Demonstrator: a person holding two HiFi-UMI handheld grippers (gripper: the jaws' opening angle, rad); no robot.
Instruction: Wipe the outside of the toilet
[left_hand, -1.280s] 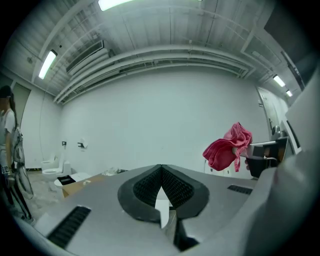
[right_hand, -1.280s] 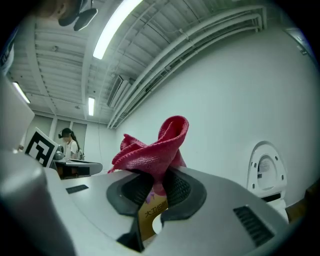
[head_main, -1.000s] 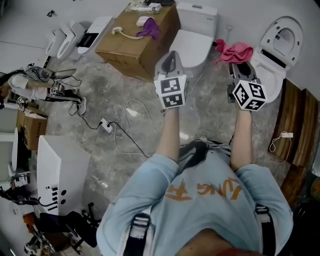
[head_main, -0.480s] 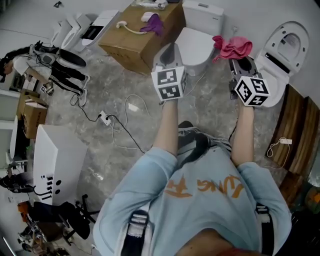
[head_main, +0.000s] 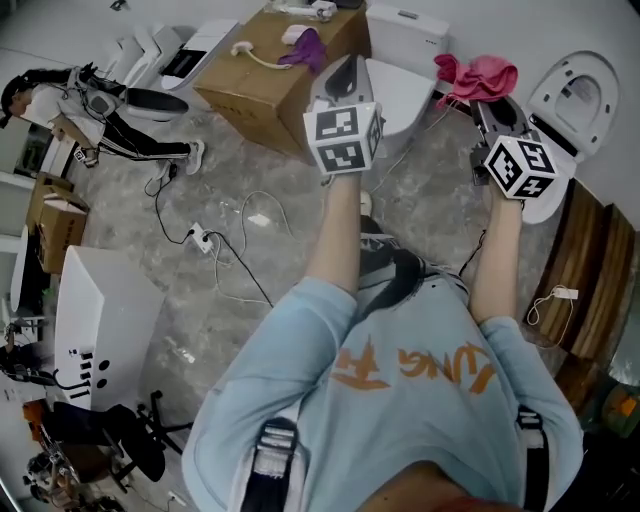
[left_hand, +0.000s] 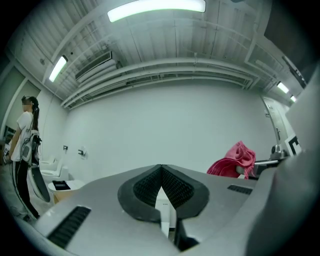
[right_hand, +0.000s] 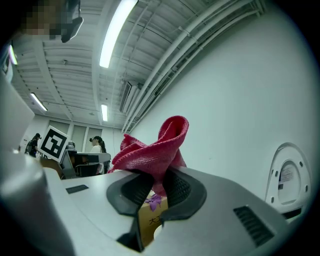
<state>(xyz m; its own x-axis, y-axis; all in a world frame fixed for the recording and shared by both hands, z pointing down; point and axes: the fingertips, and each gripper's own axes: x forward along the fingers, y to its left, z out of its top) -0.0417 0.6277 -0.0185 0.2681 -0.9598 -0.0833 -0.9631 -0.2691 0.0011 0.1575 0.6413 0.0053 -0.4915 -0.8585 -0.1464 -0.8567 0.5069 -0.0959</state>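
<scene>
Head view first: which edges limit the room around the toilets? — Ana

At the top, against the wall, stands the white ceramic toilet with closed lid (head_main: 400, 95). A brown cardboard box (head_main: 265, 85) is just beside its left side, so that side has little room. To the right, a second white toilet with its lid raised (head_main: 575, 100) stands near, and a strip of grey stone floor (head_main: 430, 200) is open between them. Dark wooden panels (head_main: 590, 270) close the far right edge. Thin white cables (head_main: 250, 215) lie on the floor at the left. — Ben

And the grippers? — Ana

The left gripper (head_main: 347, 65) hangs over the box corner and the left side of the closed toilet. Left gripper view shows its jaws pressed together, with nothing between them. The right gripper (head_main: 492, 108) is over the gap between the two toilets, and its jaws pinch a crumpled pink cloth (head_main: 478, 78) that stands up above them. — Ben

How does the closed toilet look? — Ana

It is smooth and white, with a rounded lid and a rectangular tank behind. — Ben

What can you not see well? — Ana

The left gripper covers the front left part of the toilet, and its base is hidden under the bowl. From above I cannot tell if the cloth touches the toilet. The left gripper view shows only a thin white strip under the jaws. — Ben
</scene>
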